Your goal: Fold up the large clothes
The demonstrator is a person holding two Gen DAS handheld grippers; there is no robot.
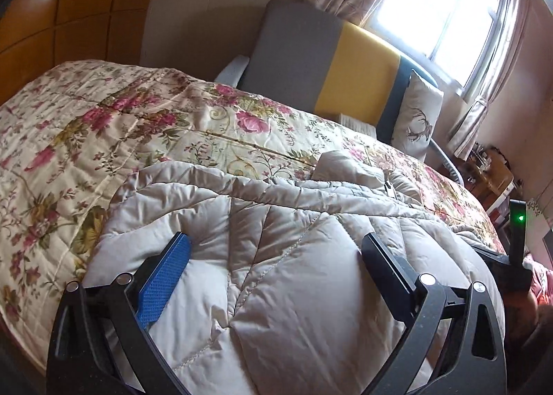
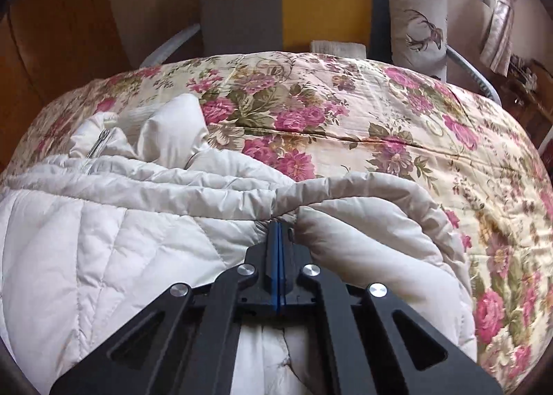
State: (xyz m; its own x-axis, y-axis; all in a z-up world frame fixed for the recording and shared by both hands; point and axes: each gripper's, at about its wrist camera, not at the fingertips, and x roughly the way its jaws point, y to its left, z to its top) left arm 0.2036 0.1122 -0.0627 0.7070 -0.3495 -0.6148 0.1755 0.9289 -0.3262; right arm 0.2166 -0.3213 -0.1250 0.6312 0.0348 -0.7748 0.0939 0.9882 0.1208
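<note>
- Two grippers work a pale quilted coat (image 1: 276,256) spread on a flower-patterned bedspread (image 1: 86,125), at the near edge of a bed whose grey-and-yellow headboard (image 1: 331,70) stands under a bright window (image 1: 446,4).
- On the left, the left gripper (image 1: 276,250) hangs over the coat's broad quilted panel with its jaws spread wide, one blue pad (image 1: 166,277) showing; the cloth lies beneath and between the fingers, and nothing is pinched.
- The coat runs crosswise along the bed's near edge, its long axis left to right as the left camera sees it. The zip (image 1: 389,187) and a bunched fold, seemingly the collar end, lie on the far side toward the headboard.
- On the right, the right gripper (image 2: 281,225) has its jaws pressed together, blue pads meeting. The tips are buried at the rolled edge of the coat (image 2: 138,222), where the fabric puckers, so it looks clamped on a thin fold, though the pinch itself is hidden.
- A puffy length, apparently a sleeve (image 2: 380,222), curves away to the right of those tips onto the bedspread (image 2: 345,111).
- Judged from this, the right hand is the one placed to carry that edge across the coat's width; the left is free to pin or grab the panel below it.
- A deer-print cushion (image 2: 420,18) leans against the headboard, well clear.
</note>
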